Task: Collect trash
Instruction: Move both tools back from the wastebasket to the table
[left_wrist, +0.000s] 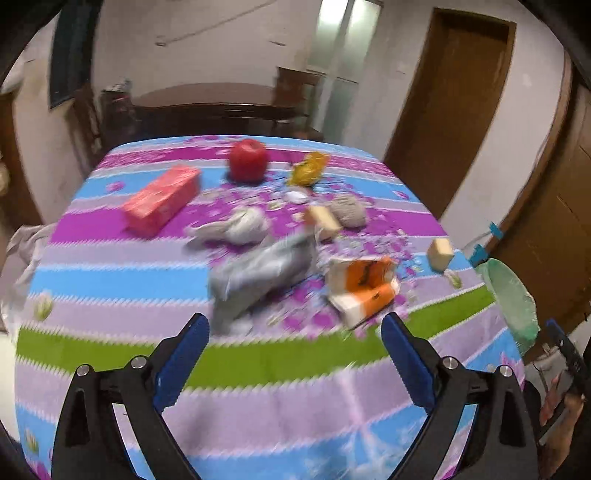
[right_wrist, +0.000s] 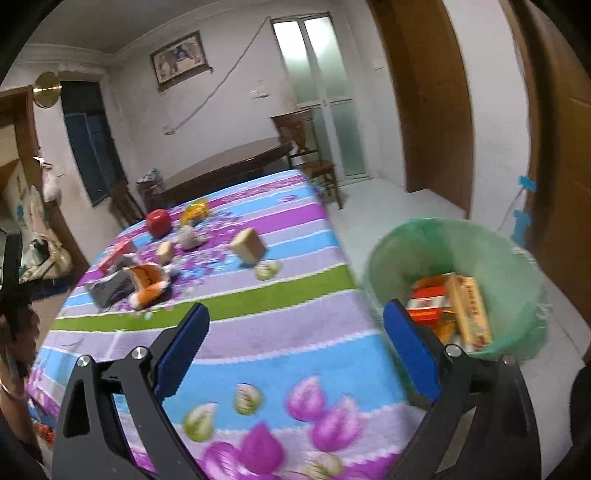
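Both tongs gape wide, empty — our left gripper (left_wrist: 295, 345) nearer the grey wrapper (left_wrist: 258, 275) at 11 o'clock, its long axis toward 1; right gripper (right_wrist: 295, 338) beside the bin (right_wrist: 517, 258).

Your surface (left_wrist: 110, 295): printed cloth, matt, striped. Bin (right_wrist: 517, 266): lined with thin green plastic film, translucent, slightly glossy. Inside it, you have printed cardboard boxes (right_wrist: 469, 306). Apple (left_wrist: 248, 159): smooth, glossy red. Your left gripper (left_wrist: 294, 345): matt black plastic, blue pads (left_wrist: 184, 363), bright metal bolts. Doors (left_wrist: 447, 110): brown wood.
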